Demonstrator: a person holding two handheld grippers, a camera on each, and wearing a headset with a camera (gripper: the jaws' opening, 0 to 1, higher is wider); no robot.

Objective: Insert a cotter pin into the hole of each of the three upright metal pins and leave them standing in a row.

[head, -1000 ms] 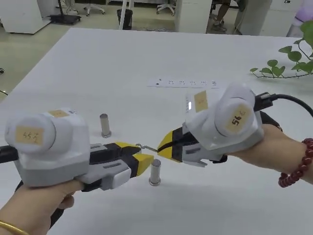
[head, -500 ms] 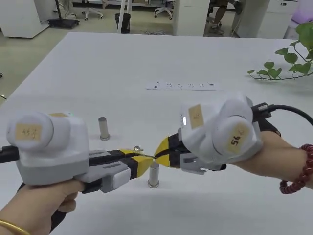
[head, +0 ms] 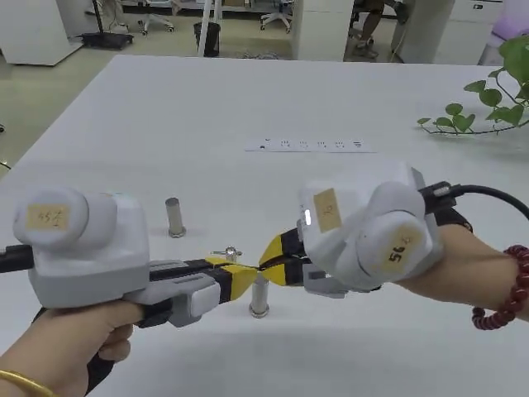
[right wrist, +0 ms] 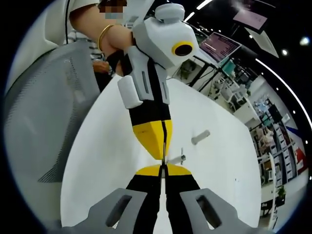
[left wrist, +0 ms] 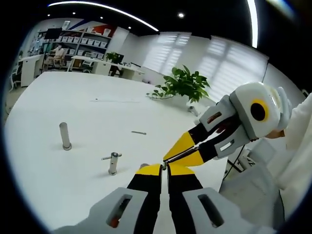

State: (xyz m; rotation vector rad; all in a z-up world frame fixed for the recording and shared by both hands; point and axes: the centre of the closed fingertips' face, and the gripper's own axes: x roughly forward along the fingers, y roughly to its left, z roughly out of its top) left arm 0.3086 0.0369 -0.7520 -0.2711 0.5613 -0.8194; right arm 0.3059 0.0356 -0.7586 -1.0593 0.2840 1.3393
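Note:
Three upright metal pins stand on the white table. A bare pin stands at the left. A second pin has a cotter pin through its top. The third pin stands just below the gripper tips, its top hidden. My left gripper and right gripper meet tip to tip above it. In the left gripper view a thin cotter pin runs out of the right gripper's shut jaws to the shut tips of my left gripper. The right gripper faces the left one's yellow tips.
A loose cotter pin lies on the table beyond the pins. A white power strip lies flat further back, and a leafy plant reaches in from the far right. Chairs and desks stand past the table's far edge.
The two grippers have drawn together until their yellow tips meet, closing the gap where the cotter pin showed. The head camera has shifted slightly.

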